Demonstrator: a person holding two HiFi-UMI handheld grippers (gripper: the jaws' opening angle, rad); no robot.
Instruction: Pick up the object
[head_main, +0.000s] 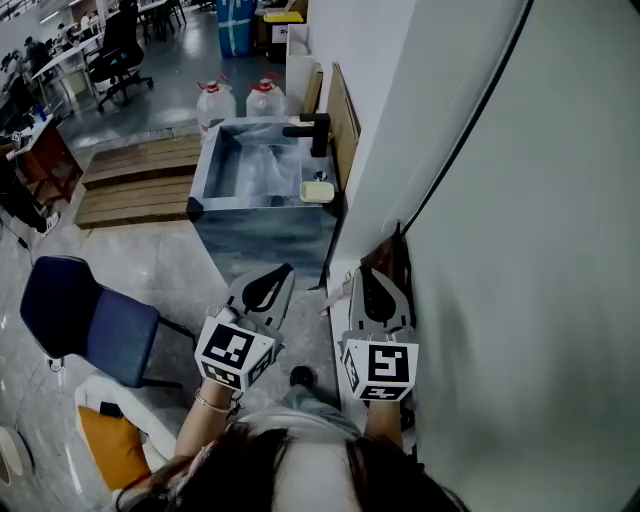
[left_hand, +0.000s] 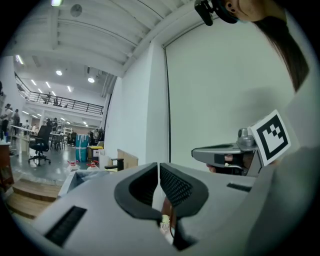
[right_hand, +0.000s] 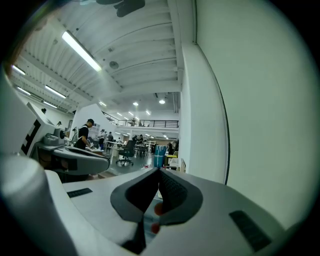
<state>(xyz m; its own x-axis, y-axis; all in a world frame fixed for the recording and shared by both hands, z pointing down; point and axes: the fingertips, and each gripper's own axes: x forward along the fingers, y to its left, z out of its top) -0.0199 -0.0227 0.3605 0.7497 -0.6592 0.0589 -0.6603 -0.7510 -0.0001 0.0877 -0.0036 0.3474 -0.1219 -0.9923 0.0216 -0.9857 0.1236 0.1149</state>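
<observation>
Left gripper (left_hand: 159, 169), right gripper (right_hand: 159, 173), lower centre: both clenched, empty. Target unidentified. Risk: reaching with jaws unopened shoves object; wall (head_main: 500, 250) just beside right gripper, may scrape.

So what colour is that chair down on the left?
The chair is dark blue; the head view shows it best.

Task object is not specified. Likeliest candidate is a pale-yellow rounded rectangular block (head_main: 317, 191); soap or sponge, cannot tell which. It lies flat on the rim of the grey-blue sink basin (head_main: 262, 207), at the basin's 4 o'clock corner. The black faucet (head_main: 312, 131) stands near, at the block's 12 o'clock. Nothing is touching the block.
</observation>
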